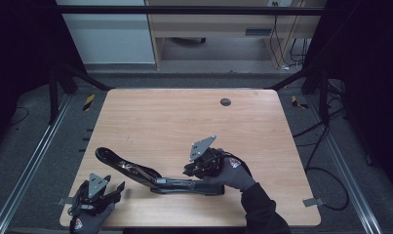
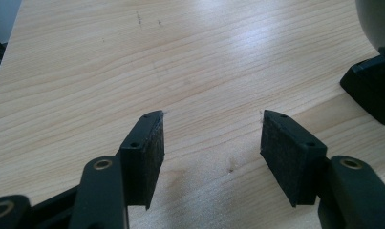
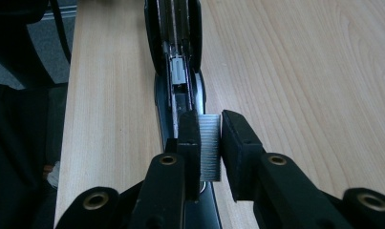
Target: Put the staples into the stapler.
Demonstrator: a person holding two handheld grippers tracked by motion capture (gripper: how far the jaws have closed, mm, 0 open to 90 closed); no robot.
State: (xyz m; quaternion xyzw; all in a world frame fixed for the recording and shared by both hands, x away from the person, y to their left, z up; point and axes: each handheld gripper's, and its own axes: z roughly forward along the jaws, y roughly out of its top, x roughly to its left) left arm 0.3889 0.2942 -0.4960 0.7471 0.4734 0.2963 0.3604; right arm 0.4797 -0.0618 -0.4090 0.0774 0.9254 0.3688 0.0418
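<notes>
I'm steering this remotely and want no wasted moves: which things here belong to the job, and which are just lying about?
In the job:
- open black stapler
- strip of staples, between the right gripper's fingers
- left gripper, open, waiting over the table

Lying about:
- round dark grommet at the table's far side

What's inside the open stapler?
The stapler shows a metal channel with a grey pusher block. The right gripper holds a staple strip over it, hiding the channel underneath.

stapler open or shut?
Open: the stapler lies with its top arm swung up and back, staple channel exposed; the right gripper holds a staple strip above it.
</notes>
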